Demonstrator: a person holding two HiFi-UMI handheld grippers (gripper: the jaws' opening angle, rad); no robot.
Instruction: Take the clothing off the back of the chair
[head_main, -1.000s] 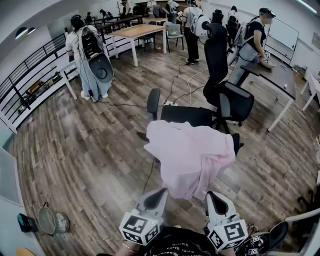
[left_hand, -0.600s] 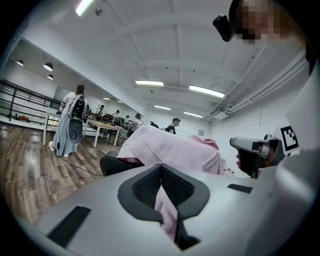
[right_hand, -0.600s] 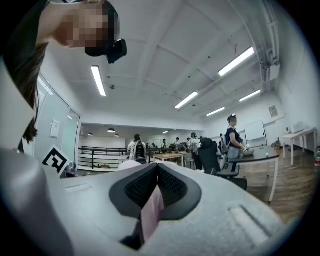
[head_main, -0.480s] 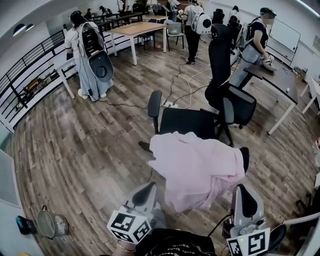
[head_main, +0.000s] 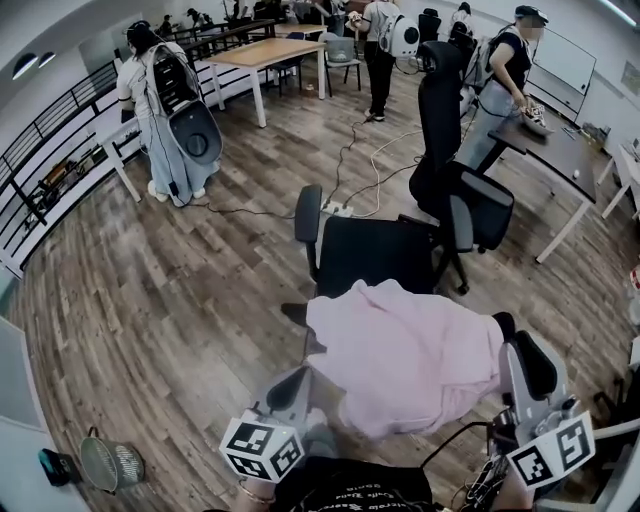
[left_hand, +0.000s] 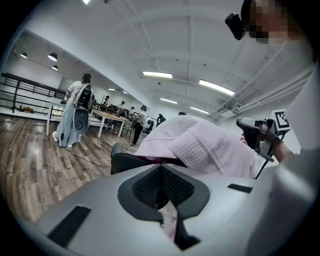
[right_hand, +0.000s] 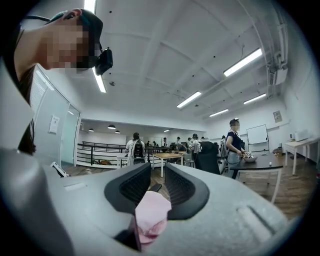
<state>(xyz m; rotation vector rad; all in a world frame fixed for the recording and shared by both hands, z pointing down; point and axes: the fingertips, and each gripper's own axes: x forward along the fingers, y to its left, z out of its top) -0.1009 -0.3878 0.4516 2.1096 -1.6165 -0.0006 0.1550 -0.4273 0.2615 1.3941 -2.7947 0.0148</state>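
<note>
- Wood-plank floor (head_main: 170, 300) of an open office runs under everything, from the person's feet out to the far desks.
- Nearest, the left gripper (head_main: 296, 386) sits at the lower left hem, its jaws pressed together on a sliver of pink cloth.
- The right gripper (head_main: 530, 362) was beside the left one a second ago. It has since swung out to the right and climbed. Its jaws have just eased apart a little, yet a wad of pink fabric stays nipped between them.
- Between the two, the pink garment (head_main: 410, 355) remains draped over the chair back, but it has been drawn from a narrow hanging drape into a wide sheet.
- Its long axis now lies left to right across the head view, from one gripper to the other, with the hem towards the person.
- I judge that both ends are secured and the cloth is starting to lift, though it is not yet clear of the backrest.
- Beyond it is the black chair (head_main: 375, 250), its seat facing away.
- Farther off stand a second chair (head_main: 445, 130), people and a table (head_main: 270, 55).
</note>
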